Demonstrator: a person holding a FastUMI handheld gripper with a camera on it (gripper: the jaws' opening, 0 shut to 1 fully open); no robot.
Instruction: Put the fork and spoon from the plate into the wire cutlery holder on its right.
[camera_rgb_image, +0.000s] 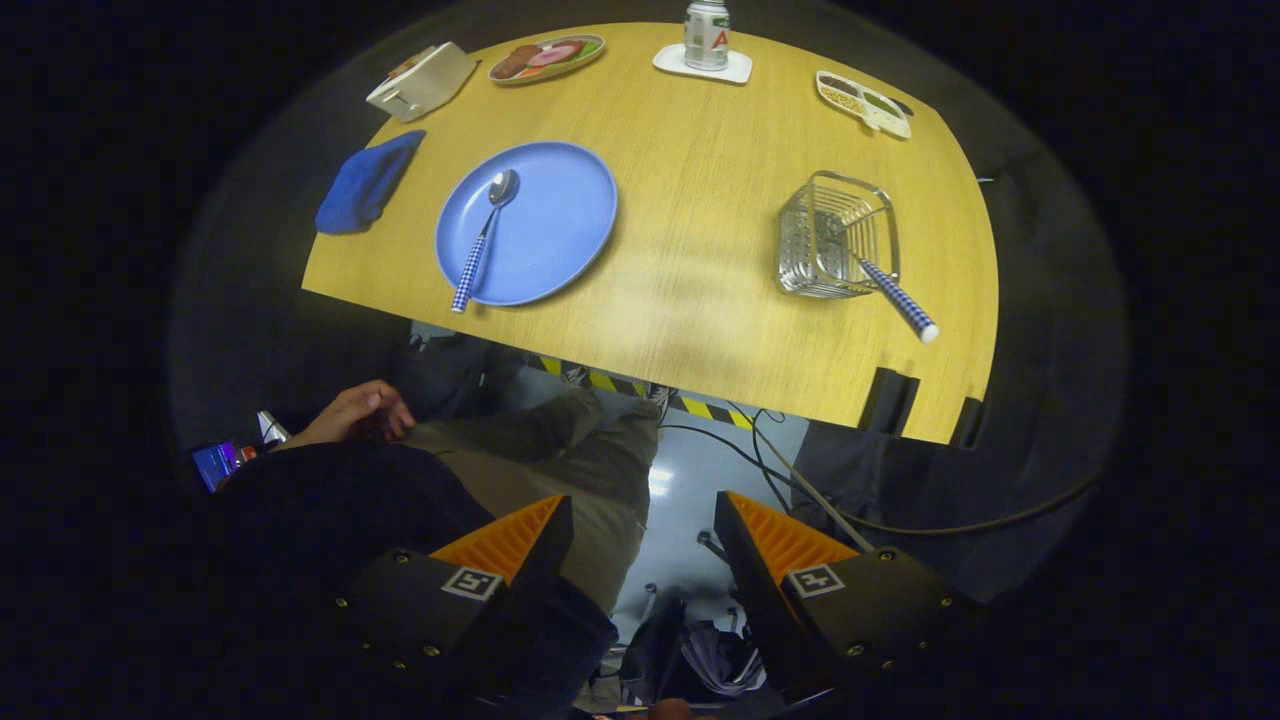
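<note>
Spoon (485, 240) lies on plate (527, 222), well beyond parted, empty tongs (640, 530).

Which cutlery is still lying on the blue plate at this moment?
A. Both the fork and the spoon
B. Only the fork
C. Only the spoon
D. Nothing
C: the spoon lies on the blue plate, while one checkered-handled piece, presumably the fork, already stands in the wire cutlery holder; the hand-held gripper is open, far back from the table.

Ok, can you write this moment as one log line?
gripper open, nothing held | spoon on blue plate | fork in wire cutlery holder
</note>
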